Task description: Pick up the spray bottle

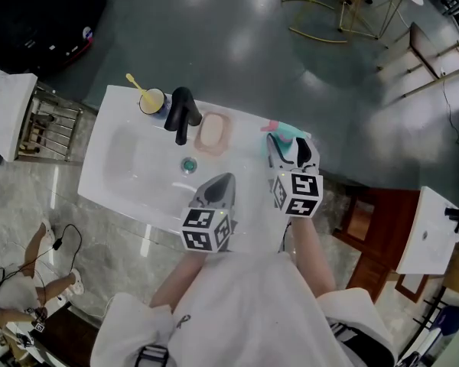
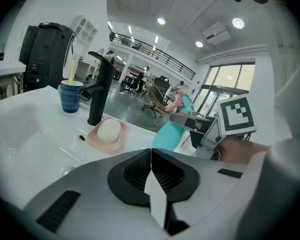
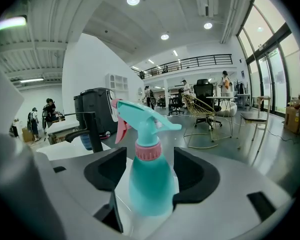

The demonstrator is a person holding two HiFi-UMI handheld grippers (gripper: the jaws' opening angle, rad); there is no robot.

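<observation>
Hovering over the basin, your left tool is pinched together, empty. At the worktop's right end the bottle stands upright between your right tool's spread jaws. Likely light, slick plastic; squeeze the body below the collar.

Both arms reach forward from white sleeves, the left gripper held lower and nearer the body with its jaws pressed together on nothing. The right gripper is level, jaws apart on either side of the spray bottle
</observation>
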